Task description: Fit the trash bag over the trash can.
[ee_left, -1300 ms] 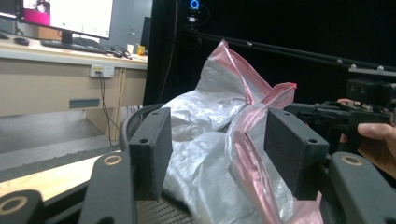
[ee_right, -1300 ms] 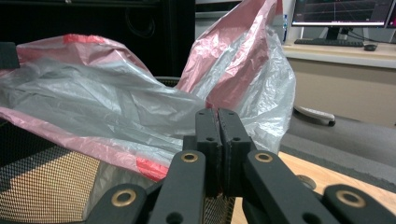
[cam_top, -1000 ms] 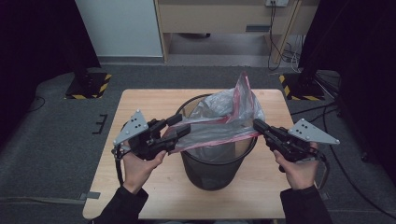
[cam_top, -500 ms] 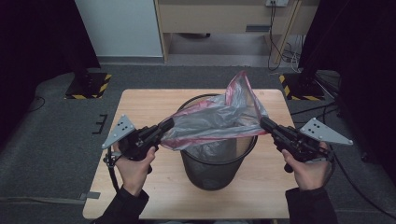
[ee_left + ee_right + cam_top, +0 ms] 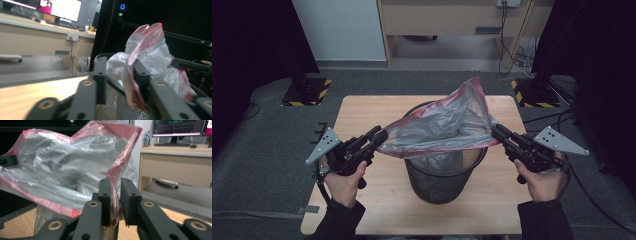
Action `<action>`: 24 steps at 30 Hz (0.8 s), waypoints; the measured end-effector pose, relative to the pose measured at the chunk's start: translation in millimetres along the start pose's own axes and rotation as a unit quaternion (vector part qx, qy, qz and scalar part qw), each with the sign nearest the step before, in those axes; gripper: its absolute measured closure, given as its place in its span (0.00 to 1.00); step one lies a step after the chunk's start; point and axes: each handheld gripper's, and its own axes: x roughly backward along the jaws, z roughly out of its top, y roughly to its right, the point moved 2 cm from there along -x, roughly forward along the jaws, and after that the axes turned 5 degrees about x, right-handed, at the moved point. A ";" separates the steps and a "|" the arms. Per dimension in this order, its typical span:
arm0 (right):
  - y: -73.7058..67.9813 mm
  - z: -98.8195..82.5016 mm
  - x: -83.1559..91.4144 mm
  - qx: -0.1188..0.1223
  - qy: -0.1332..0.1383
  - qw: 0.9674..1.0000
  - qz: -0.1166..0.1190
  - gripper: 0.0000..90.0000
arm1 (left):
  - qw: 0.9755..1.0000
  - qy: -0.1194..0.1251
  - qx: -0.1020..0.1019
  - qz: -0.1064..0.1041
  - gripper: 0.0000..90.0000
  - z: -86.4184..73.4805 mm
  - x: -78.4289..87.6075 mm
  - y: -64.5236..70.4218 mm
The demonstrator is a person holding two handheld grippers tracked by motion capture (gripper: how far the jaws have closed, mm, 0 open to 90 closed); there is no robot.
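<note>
A clear plastic bag with a pink rim (image 5: 447,127) sits in a black mesh bin (image 5: 442,175) at the middle of the wooden table (image 5: 362,110). Its mouth is stretched sideways between both grippers. My left gripper (image 5: 379,136) is at the rim's left end. Its jaws have just been opening and stand wide apart (image 5: 120,63), with the pink edge (image 5: 130,75) lying against one jaw. My right gripper (image 5: 497,131) is at the rim's right end. Its jaws (image 5: 116,182) have just been opening too, and the bag edge (image 5: 113,195) sits in the narrow gap against one pad.
Two black stands with yellow-black striped bases (image 5: 304,95) (image 5: 534,95) flank the table's far corners on the grey floor. A beige desk (image 5: 452,15) stands at the back, with cables (image 5: 512,50) hanging beside it. Bare tabletop lies left and right of the bin.
My left gripper has moved left, away from the bin, and slightly down. The bag's mouth is drawn out wider and flatter between the grippers. The right hand has barely shifted.
</note>
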 end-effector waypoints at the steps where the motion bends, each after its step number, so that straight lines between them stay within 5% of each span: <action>1: 0.0 1.4 -0.2 0.001 0.005 1.000 0.001 0.83 | 1.000 0.001 -0.002 0.000 0.67 1.2 -0.5 0.8; 8: -0.1 11.3 -5.5 0.010 0.011 1.000 -0.012 0.59 | 1.000 0.001 -0.012 -0.010 0.53 9.5 -2.4 6.6; 15: 3.1 13.6 -21.5 0.016 -0.007 1.000 -0.019 0.52 | 1.000 -0.004 -0.027 -0.014 0.49 11.9 -8.1 11.4; 17: 4.0 9.4 -27.3 0.022 -0.016 0.999 -0.026 0.60 | 0.999 -0.004 -0.033 -0.015 0.49 14.7 -11.2 12.5; 20: 4.9 2.9 -32.7 0.037 -0.018 0.999 -0.034 0.89 | 0.999 -0.003 -0.040 -0.027 0.47 21.3 -15.5 12.4; 24: 2.5 3.6 -34.3 0.060 -0.008 0.998 -0.029 0.98 | 0.998 -0.009 -0.042 -0.046 0.46 29.3 -22.9 9.6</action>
